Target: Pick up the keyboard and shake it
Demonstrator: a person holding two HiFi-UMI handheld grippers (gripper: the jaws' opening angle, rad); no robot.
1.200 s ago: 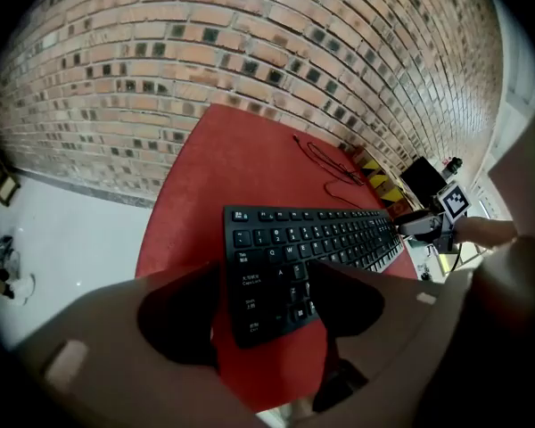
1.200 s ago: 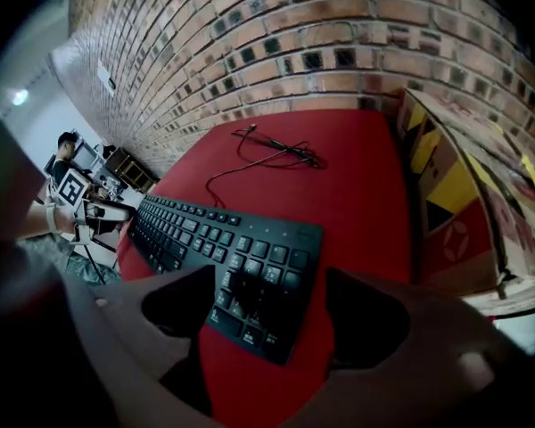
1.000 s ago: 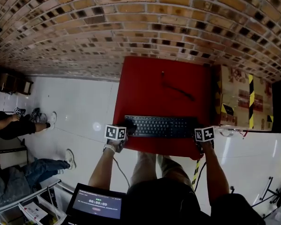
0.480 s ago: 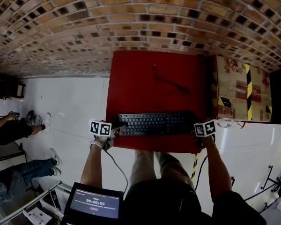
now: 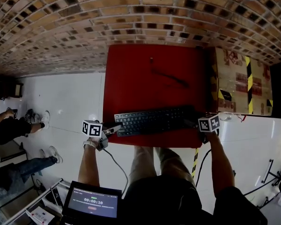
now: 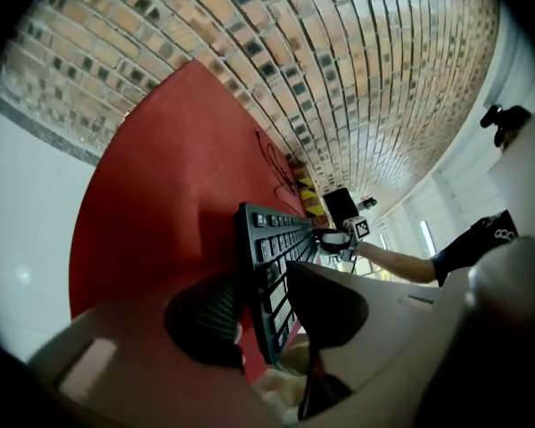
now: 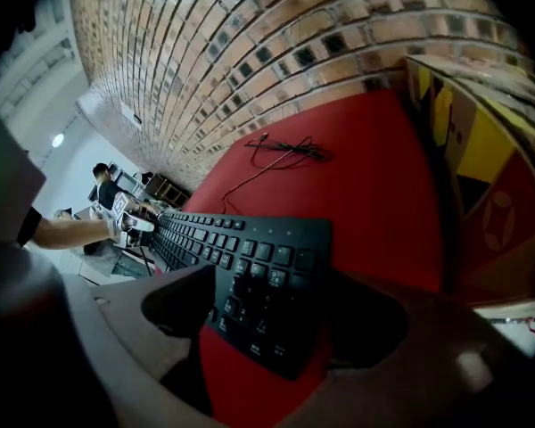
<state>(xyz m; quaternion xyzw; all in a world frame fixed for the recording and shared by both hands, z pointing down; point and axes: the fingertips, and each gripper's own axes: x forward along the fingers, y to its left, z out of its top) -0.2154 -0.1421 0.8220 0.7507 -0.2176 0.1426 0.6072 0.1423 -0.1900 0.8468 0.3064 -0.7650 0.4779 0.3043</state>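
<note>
The black keyboard (image 5: 152, 121) lies across the near part of the red table (image 5: 131, 78), slightly slanted, with its left end nearer me. My left gripper (image 5: 113, 129) holds that left end. In the left gripper view the jaws have just been closing, and they now press on the keyboard (image 6: 272, 266) from both sides at the left gripper (image 6: 267, 306). My right gripper (image 5: 194, 123) has the right end. In the right gripper view the keyboard (image 7: 250, 266) sits clamped in the right gripper (image 7: 272, 315), one jaw over the keys and one beneath.
A thin black cable (image 5: 168, 78) lies on the far half of the table. A cardboard box (image 5: 239, 83) with yellow-black tape stands against the table's right side. A brick wall (image 5: 140, 13) rises behind. A laptop screen (image 5: 93, 203) is near my left leg, and people's legs (image 5: 9, 125) are at far left.
The left gripper's jaws have closed onto the keyboard's left end and that hand has risen a little. The keyboard now sits slanted. The right gripper has stayed at the right end.
</note>
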